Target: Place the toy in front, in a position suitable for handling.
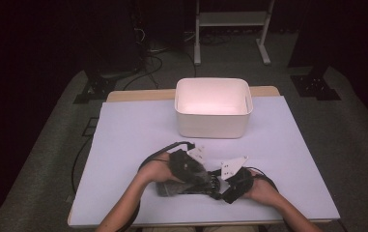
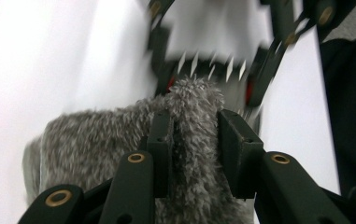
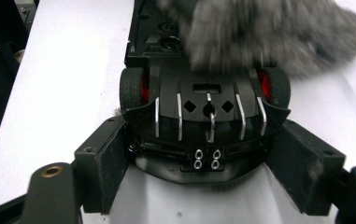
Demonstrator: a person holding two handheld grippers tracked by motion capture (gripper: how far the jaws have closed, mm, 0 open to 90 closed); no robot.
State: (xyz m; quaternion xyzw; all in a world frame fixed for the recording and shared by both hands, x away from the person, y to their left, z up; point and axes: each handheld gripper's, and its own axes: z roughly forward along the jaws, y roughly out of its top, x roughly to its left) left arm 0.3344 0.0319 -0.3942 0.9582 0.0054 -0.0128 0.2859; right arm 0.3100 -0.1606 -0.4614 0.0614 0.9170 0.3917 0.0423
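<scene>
A black toy car (image 3: 208, 93) with red wheels lies on the white table (image 1: 133, 135) near its front edge. A grey fuzzy cloth (image 2: 96, 140) is draped over the car's far part. My left gripper (image 2: 194, 126) is shut on a fold of this cloth (image 1: 167, 188), pinching it between both pads. My right gripper (image 3: 203, 158) spans the near end of the car, one pad pressed on each side of its body. In the high view the left gripper (image 1: 205, 177) and the right gripper (image 1: 218, 189) meet over the car (image 1: 198, 187), with a hand behind each.
A white plastic bin (image 1: 210, 125) stands at the back middle of the table. Beyond the table are dark stands and cables on grey carpet, and a white frame (image 1: 232, 19).
</scene>
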